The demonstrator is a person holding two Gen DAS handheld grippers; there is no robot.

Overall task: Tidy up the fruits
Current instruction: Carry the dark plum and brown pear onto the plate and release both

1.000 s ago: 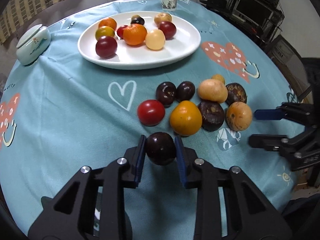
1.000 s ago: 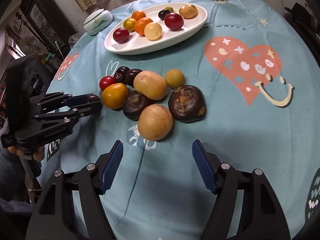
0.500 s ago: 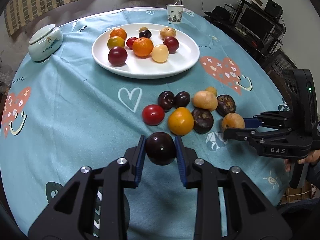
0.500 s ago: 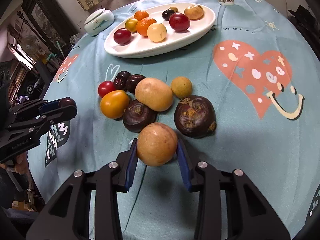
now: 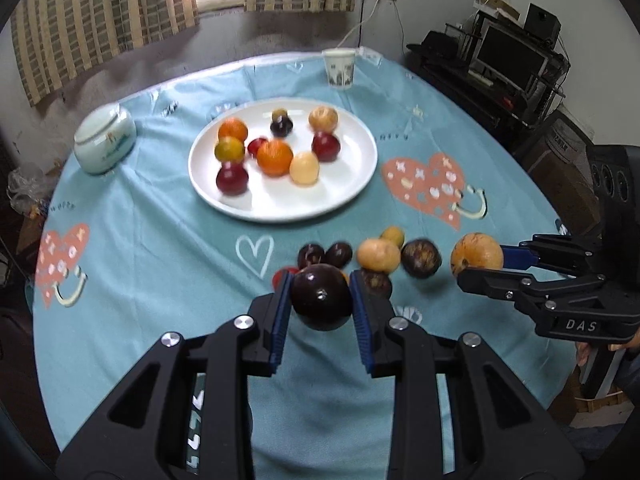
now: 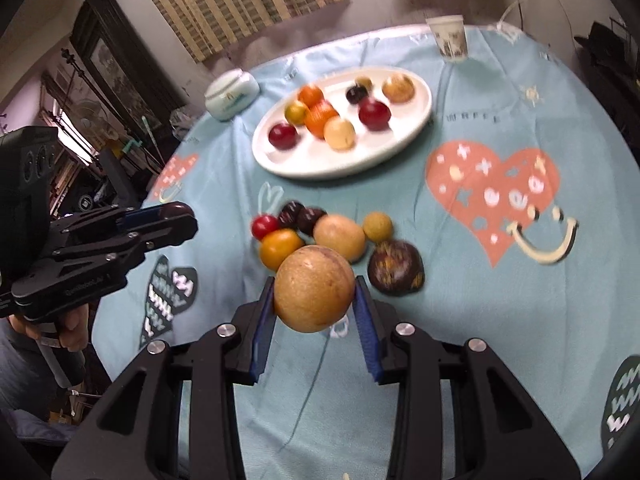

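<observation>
While left claw (image 5: pixel 321 298) clamps plum (image 5: pixel 321 297), right claw (image 6: pixel 315 296) pinches tan fruit (image 6: pixel 314 288)

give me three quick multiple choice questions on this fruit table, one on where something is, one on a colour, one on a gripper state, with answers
1. Where does the paper cup stand?
A. on the white plate
B. on the cloth beyond the plate
C. beside the green jar

2. What colour is the fruit in the left gripper?
A. dark purple
B. bright orange
C. pale yellow

3. What is the right gripper doing?
A. open over the cloth
B. shut on nothing
C. shut on a tan fruit

Answers: 1 B, the cup sits past the white plate at the far edge. 2 A, the dark plum is clamped between its blue pads. 3 C, the tan fruit is held clear of the cloth.
</observation>
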